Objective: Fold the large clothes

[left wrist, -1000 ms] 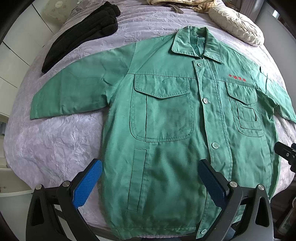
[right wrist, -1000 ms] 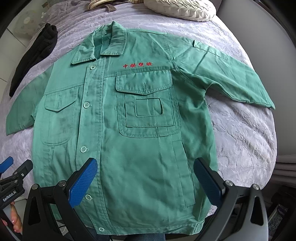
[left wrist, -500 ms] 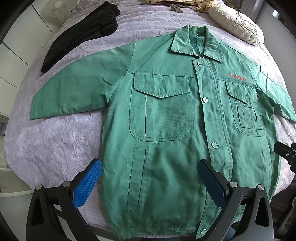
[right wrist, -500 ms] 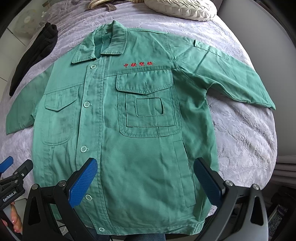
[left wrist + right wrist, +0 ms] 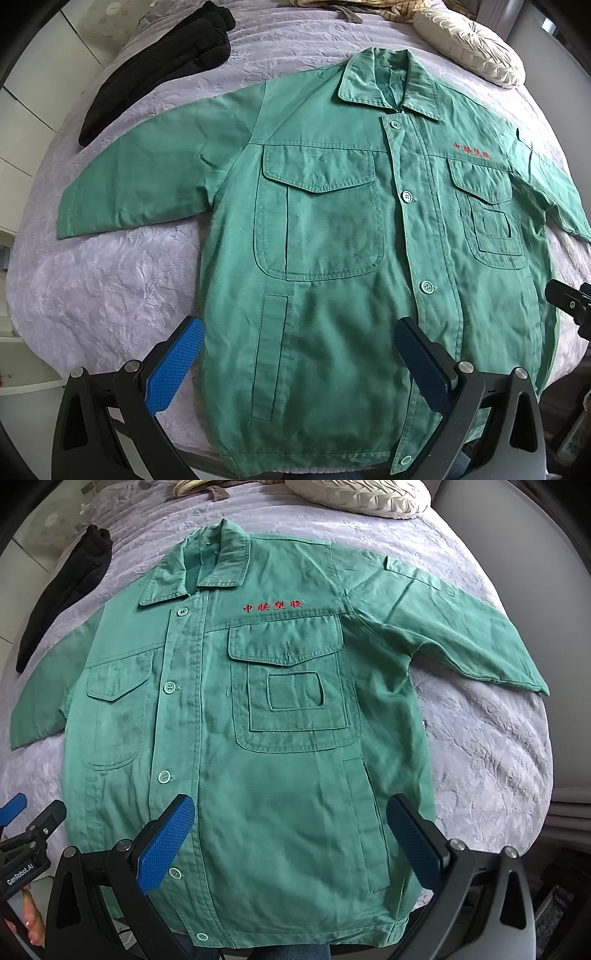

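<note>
A green work jacket (image 5: 332,258) is laid flat, buttoned, at frame centre on the lilac bedspread (image 5: 110,280). The left gripper (image 5: 295,363) and right gripper (image 5: 290,836) are held agape, empty, above the hem (sleeves outspread). Skewed folds could result from uneven pinches.

Matt woven green jacket (image 5: 332,258) on textured plush lilac bedspread (image 5: 110,288).

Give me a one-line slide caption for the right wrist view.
Open right gripper hovers over the hem of a buttoned green jacket spread flat on a lilac bedspread.
</note>
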